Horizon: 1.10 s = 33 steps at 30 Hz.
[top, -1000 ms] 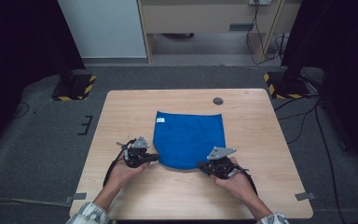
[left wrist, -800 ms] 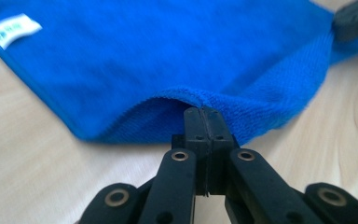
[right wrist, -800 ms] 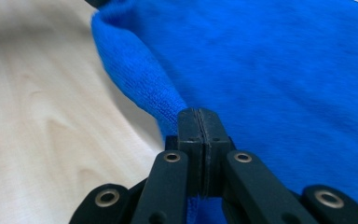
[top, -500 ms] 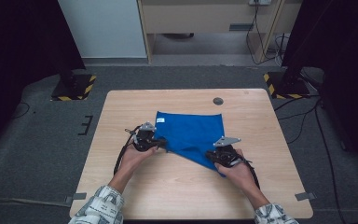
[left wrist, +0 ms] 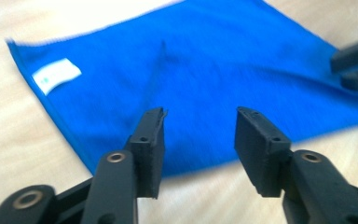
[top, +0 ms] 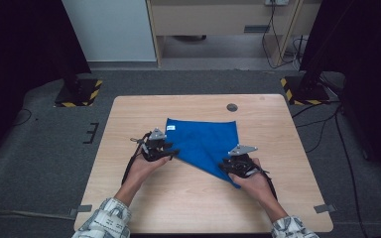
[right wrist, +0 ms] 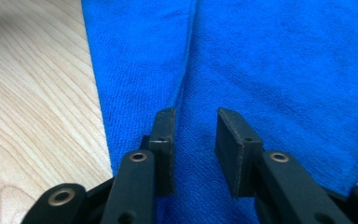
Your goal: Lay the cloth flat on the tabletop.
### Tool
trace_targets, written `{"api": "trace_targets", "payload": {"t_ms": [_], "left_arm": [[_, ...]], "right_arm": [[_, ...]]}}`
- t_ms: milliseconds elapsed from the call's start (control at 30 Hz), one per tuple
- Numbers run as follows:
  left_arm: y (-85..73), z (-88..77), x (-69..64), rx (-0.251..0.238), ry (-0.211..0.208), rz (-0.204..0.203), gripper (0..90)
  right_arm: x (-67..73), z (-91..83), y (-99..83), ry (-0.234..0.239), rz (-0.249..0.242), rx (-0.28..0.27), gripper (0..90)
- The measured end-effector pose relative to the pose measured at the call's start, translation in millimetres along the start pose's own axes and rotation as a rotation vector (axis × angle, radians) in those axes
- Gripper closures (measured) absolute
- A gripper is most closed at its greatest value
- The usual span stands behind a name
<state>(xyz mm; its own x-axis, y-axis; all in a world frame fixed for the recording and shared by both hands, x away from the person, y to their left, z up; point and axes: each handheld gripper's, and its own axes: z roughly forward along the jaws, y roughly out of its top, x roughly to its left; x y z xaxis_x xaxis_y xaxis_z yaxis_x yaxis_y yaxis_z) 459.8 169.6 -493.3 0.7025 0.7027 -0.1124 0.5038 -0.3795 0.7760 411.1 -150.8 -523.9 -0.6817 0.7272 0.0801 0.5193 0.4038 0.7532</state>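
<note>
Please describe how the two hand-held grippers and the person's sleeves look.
Both the left gripper and the right gripper are black, each topped by a grey three-cornered plate, with a black cable trailing back. Their jaws end in flat, rectangular black pads on arms with brass-coloured rivets. The sleeves are pale plaid.

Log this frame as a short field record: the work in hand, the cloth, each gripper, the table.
work: folding a blue cloth on a wooden table
cloth: folded, lying flat, roughly triangular; white label near one corner
left gripper: jaws have just been opening, apart, nothing pinched, at the cloth's left edge
right gripper: jaws have just been opening, apart, over the cloth's near corner, no grip
table extras: small dark round spot near the far edge
</note>
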Motion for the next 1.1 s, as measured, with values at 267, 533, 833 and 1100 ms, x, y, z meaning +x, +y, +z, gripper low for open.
{"api": "trace_targets", "payload": {"t_ms": [267,533,833,1100], "left_arm": [[27.3,42.3,10.3,0.041,0.030,0.022,42.2],[30.6,70.6,13.8,0.035,0.031,0.037,41.9],[23.1,84.3,16.2,0.083,0.026,0.032,49.5],[24.7,82.5,11.4,0.110,0.056,0.063,75.1]], "right_arm": [[-4.7,-7.3,1.4,-0.013,0.018,-0.013,58.0],[-8.4,-9.5,-1.6,-0.038,0.028,-0.004,45.5],[-9.5,-9.4,-1.7,-0.040,0.036,-0.007,45.2],[-11.6,-11.7,-1.5,-0.047,0.043,-0.017,45.6]]}}
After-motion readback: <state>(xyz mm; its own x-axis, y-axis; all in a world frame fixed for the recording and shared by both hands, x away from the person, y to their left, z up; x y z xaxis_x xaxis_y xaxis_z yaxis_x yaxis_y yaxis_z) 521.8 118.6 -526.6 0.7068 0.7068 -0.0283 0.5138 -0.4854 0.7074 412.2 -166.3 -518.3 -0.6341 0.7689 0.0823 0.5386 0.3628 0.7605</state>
